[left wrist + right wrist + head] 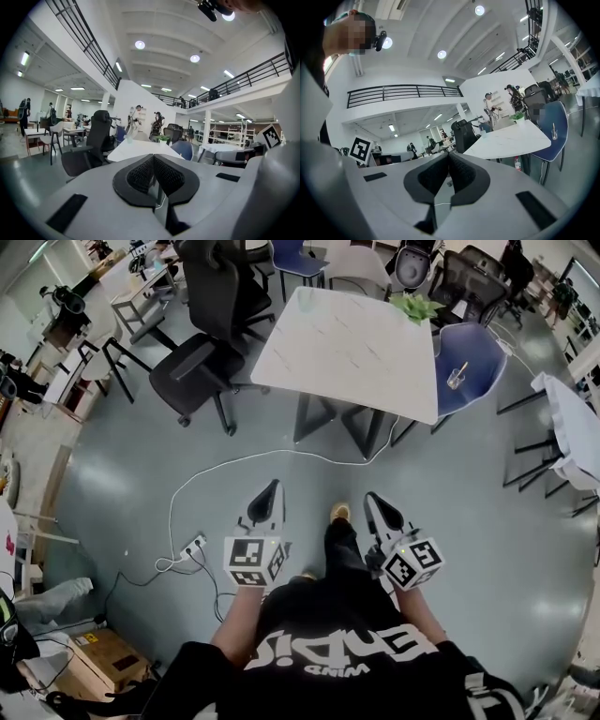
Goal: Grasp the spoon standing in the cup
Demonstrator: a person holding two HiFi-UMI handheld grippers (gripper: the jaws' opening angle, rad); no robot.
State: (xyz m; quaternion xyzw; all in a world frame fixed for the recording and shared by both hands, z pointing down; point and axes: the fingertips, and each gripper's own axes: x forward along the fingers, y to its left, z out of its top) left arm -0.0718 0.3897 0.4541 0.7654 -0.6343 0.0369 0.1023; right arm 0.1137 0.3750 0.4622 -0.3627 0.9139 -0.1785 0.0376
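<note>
Left claw (pixel 271 489) and right claw (pixel 374 501) are both pressed together and empty. They hang over open floor (pixel 281 457), short of the tabletop's (pixel 347 352) near edge. The cup (pixel 456 379) with the spoon (pixel 460 368) sits on a blue chair (pixel 480 351) by the right edge.

— What is the person wearing?
— A black short-sleeved T-shirt with white lettering (pixel 347 652), dark trousers (pixel 342 545) and a tan shoe (pixel 340 513)
— And the tools?
— The pale grey left gripper (pixel 270 488) and right gripper (pixel 375 501) have black ribbed pads (pixel 140 174); each carries a cube of black-and-white square markers (pixel 253 562)
</note>
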